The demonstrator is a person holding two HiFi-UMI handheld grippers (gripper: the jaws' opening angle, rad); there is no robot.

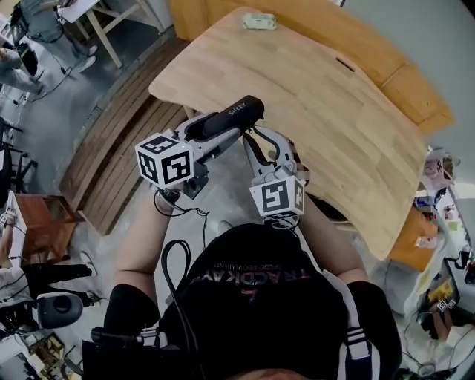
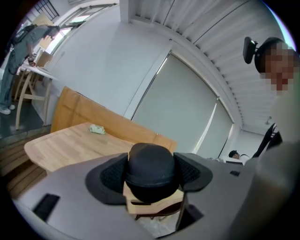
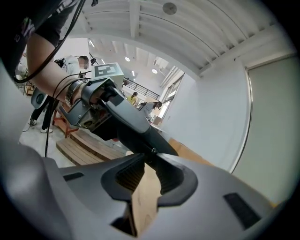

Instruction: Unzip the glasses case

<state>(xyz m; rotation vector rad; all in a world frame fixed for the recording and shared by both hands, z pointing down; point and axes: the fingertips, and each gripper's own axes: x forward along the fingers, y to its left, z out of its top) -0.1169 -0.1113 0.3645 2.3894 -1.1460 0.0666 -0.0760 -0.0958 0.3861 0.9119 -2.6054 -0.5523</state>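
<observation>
**Glasses case held off the bench between two tools**

The black glasses case point(image 1: 226, 119) is held in the air, clenched between the pads of the left tool point(image 2: 151, 174), just short of the bench point(image 1: 326, 111). Its long axis is directed away from the person, and the far end is raised toward the bench edge. The right tool point(image 3: 147, 161) is closed at its tips on the zip pull point(image 3: 152, 151) at the case's edge. A small pale packet point(image 1: 260, 21) is seen at the bench's far side, well apart.

Not much to read here. The black glasses case point(image 1: 226, 119) had small white lettering, roughly "SHEEY". The person's black shirt point(image 1: 260, 297) said "TRACKDAY", upside down in the head view.
</observation>
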